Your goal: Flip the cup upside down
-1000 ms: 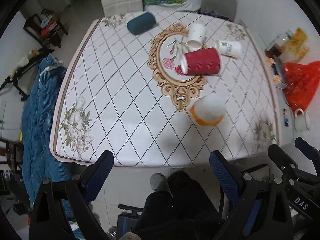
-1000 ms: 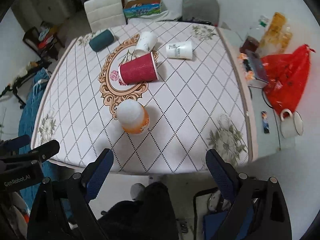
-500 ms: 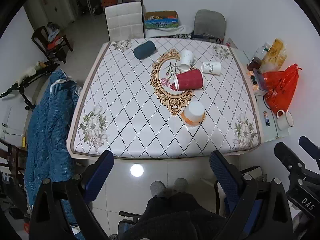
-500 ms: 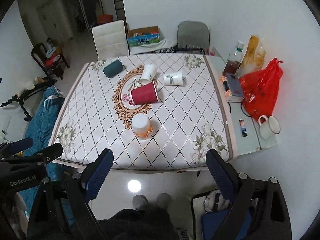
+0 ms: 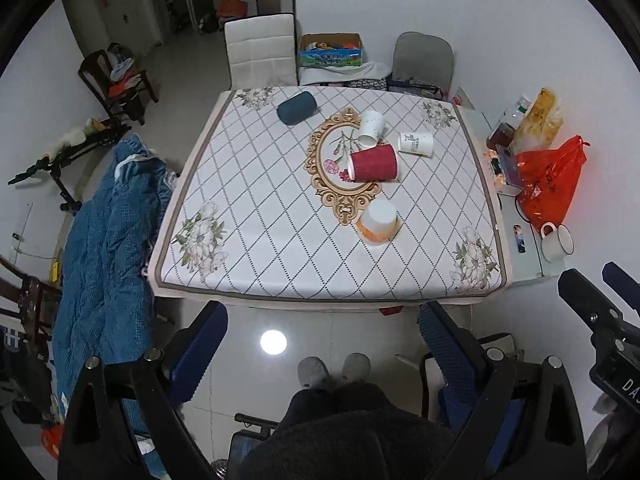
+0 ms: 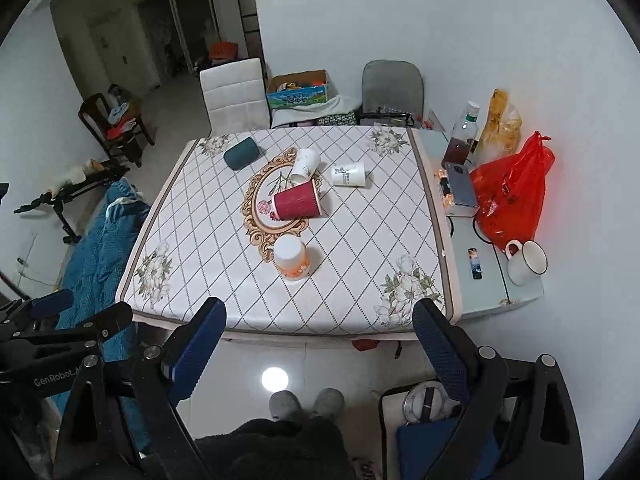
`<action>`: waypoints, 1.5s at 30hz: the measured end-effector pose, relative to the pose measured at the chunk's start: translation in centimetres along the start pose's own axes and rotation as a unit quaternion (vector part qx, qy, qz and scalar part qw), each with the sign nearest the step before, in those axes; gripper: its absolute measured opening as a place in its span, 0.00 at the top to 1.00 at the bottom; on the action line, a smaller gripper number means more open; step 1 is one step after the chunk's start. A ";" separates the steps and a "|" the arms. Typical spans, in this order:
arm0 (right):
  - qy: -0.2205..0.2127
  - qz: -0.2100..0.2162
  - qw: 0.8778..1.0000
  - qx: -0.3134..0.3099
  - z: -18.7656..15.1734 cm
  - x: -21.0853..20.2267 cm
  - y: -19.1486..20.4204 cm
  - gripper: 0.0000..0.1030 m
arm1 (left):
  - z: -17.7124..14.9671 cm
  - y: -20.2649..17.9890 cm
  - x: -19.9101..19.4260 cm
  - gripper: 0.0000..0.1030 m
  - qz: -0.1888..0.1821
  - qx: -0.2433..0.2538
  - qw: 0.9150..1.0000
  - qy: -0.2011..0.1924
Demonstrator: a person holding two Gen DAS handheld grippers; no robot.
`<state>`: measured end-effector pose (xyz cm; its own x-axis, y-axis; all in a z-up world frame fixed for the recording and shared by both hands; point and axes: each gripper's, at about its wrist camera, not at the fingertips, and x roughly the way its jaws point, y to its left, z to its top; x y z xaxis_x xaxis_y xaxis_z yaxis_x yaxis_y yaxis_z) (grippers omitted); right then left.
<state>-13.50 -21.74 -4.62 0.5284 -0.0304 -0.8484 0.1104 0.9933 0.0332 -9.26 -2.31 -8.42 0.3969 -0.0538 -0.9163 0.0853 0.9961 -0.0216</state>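
Both the left gripper (image 5: 320, 344) and the right gripper (image 6: 318, 336) hang wide apart and hold nothing, well back from the surface (image 5: 256, 216). The orange cup (image 5: 378, 222) stands mouth-down near the front. The red cup (image 5: 374, 163) and two white cups (image 5: 371, 128) lie on their sides beside each other; reaching for one could roll its neighbours off. A patterned cloth covers the surface, with chairs (image 5: 260, 52) behind and a blue quilt (image 5: 108, 232) alongside.
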 end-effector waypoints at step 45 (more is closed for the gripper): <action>0.003 0.022 1.000 -0.018 2.2 -1.1 -1.5 0.06 | 0.9 -1.6 -3.4 0.05 0.015 -0.010 0.999 -0.033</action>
<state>-12.41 -23.42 -2.63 0.5277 0.0145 -0.8493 0.0561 0.9971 0.0519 -9.94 -3.80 -4.93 0.4588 -0.0287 -0.8881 0.0553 0.9985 -0.0037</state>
